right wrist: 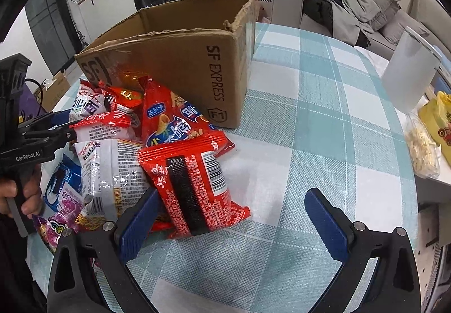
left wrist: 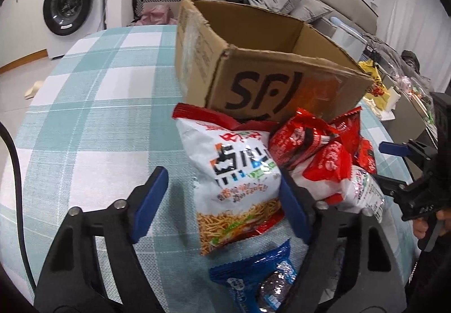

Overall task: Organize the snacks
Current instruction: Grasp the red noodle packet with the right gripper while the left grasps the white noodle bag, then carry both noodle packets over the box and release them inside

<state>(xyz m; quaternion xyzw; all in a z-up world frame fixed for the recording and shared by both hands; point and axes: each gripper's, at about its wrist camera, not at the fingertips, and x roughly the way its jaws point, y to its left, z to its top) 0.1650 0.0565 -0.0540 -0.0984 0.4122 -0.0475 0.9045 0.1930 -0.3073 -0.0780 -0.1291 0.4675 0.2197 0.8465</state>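
Snacks: a pile of snack bags [right wrist: 157, 149] lies on the counter [right wrist: 324, 129], right up against the front of the cardboard box [right wrist: 180, 64].
Box: it stands open at the top, and no bags show inside it. I think the bags are meant to go in there, so the box sits close to them.
Left gripper [left wrist: 220, 200]: its jaws are wide. A white noodle bag [left wrist: 239, 180] lies between them, but the blue fingers are not pinching it. It looks ready to grab that bag.
Right gripper [right wrist: 231, 225]: its jaws are wide and hold nothing. One finger is by the edge of a red bag with a barcode [right wrist: 197, 189]; the other is over bare checked cloth.
Other bags: a blue bag [left wrist: 262, 279] lies near the left gripper, low in its view.
Task so far: I think it has hardly begun, as all the bags I can see are outside the box.
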